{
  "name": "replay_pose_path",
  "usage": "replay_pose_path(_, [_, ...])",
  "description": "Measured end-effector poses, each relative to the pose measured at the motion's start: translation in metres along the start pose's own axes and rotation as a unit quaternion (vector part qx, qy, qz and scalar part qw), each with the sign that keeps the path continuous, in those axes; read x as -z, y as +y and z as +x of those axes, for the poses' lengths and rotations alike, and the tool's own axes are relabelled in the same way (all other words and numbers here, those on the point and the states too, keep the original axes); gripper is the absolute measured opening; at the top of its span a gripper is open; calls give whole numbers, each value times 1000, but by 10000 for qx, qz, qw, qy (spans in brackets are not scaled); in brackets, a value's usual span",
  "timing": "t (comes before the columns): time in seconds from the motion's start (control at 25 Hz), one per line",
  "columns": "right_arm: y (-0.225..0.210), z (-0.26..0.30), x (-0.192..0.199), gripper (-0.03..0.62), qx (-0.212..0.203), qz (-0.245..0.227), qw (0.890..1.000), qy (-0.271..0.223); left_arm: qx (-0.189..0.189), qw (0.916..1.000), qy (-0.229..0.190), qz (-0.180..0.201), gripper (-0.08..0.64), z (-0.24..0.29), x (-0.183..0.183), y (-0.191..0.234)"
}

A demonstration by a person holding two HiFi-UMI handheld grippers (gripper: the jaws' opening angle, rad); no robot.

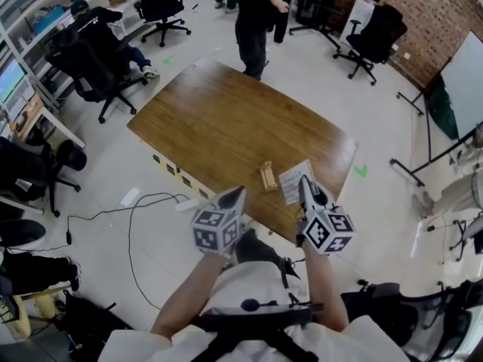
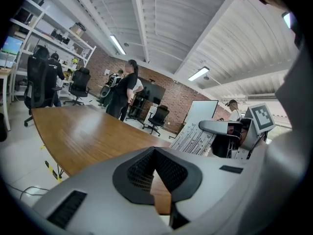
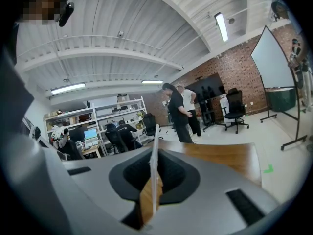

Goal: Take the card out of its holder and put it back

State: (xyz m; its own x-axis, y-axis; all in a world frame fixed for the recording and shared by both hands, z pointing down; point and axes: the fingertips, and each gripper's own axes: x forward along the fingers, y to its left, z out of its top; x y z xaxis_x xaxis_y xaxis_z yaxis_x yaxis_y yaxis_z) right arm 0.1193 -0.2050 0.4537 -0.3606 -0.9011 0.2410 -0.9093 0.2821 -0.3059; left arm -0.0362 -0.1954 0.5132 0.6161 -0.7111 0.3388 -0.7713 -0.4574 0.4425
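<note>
A small wooden card holder [image 1: 268, 176] stands near the front edge of the brown table [image 1: 226, 119], with no card in it. The white printed card [image 1: 293, 181] is just right of the holder, off the table, and my right gripper [image 1: 304, 181] is shut on it. In the right gripper view the card [image 3: 155, 146] stands edge-on between the jaws. The left gripper view shows the card [image 2: 191, 138] from its printed side, clamped by the right gripper [image 2: 215, 127]. My left gripper [image 1: 238, 194] hangs at the table's front edge, left of the holder, shut with nothing in it.
A person [image 1: 253, 21] stands at the table's far side. Office chairs [image 1: 90, 62] and shelves are at the left, another chair [image 1: 370, 40] and a whiteboard [image 1: 464, 81] at the right. A cable [image 1: 132, 225] lies on the floor.
</note>
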Motion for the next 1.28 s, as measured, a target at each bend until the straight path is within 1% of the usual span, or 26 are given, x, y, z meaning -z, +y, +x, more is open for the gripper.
replay_pose_path(0.16, [-4,12,-1,20,3,-37,10000,-11,-62,9999,43,-141,-5,1,4,6])
replay_pose_path(0.4, [-18,40,7,20,73,-68,9999,52,-124,9997,108,-175,-5,4,8,8])
replay_pose_path(0.64, [-34,68,25,20,94,-57,9997,204,-90,9996,272,-54,-5,17,11,5])
replay_pose_path(0.8, [-37,84,38,20,79,-88,9997,216,-28,9994,341,-53,-5,21,11,9])
replay_pose_path(1.12, [-52,106,58,20,79,102,9995,291,-61,9989,461,25,-5,39,11,11])
replay_pose_path(1.28, [-54,116,70,20,91,163,9992,346,-83,9986,518,39,-5,39,13,14])
